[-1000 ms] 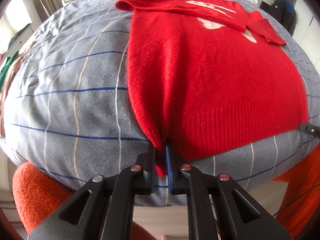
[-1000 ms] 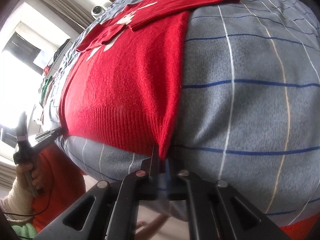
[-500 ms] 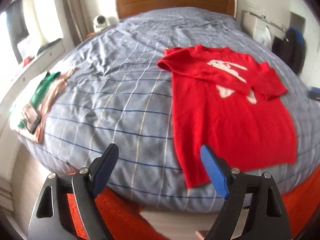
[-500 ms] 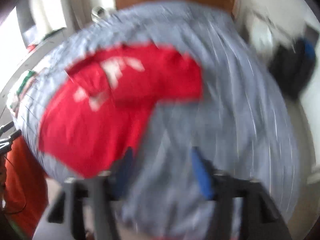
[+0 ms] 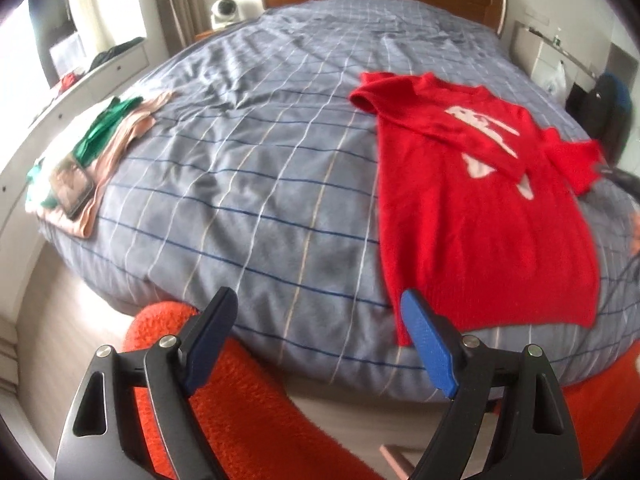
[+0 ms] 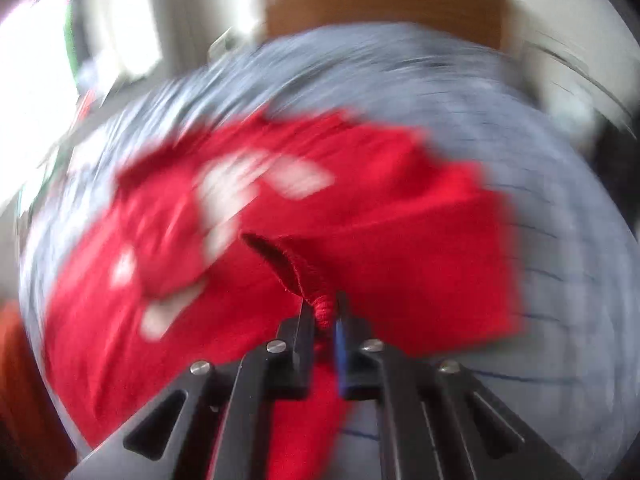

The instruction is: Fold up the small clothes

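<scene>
Our left gripper [image 5: 316, 332] has let go of the red sweater's [image 5: 480, 216] hem, jaws now wide and lifted clear. Our right gripper [image 6: 322, 312] released, then has just closed on a sweater edge.

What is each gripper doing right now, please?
Left gripper: open, empty.
Right gripper: just closed on the red knitted sweater.
</scene>
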Tool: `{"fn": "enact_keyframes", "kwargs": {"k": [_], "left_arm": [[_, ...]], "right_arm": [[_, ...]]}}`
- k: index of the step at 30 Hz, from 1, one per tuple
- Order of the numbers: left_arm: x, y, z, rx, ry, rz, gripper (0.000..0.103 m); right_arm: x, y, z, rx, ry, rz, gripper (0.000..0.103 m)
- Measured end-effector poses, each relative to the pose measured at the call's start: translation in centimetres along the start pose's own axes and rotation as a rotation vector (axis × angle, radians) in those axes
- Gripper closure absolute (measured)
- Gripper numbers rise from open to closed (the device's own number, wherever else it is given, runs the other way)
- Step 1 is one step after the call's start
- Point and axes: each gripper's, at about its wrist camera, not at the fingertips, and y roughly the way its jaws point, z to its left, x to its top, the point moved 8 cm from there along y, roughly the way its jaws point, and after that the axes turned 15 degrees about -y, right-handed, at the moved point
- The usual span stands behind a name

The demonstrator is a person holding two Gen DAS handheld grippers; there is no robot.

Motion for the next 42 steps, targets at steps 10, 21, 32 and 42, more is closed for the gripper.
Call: {"fn": "enact_keyframes", "kwargs": {"k": [10,21,32,42], "left_arm": [[-1.3,0.7,-4.9,-0.07,0.068,0.046,0.018],[-0.7,0.2,-4.0,-0.003,0.113,0.008,0.018],[4.0,1.5,-16.5,-0.107,0.549,-0.047,0.007],[3.1,10.6,-27.9,-0.109,0.946,-0.005,0.019]], "right_arm": [[-12.8,-7.5,-23.0,-0.327,0.504,0.047,0.095],[-18.6,-9.3,-24.6,-0.335,0.738,-0.024,0.084],[-15.5,-5.7,-20.3,-0.215,0.488,0.111,0.065],[-16.0,-11.4,-12.5,-0.251,0.393,0.011,0.061]]}}
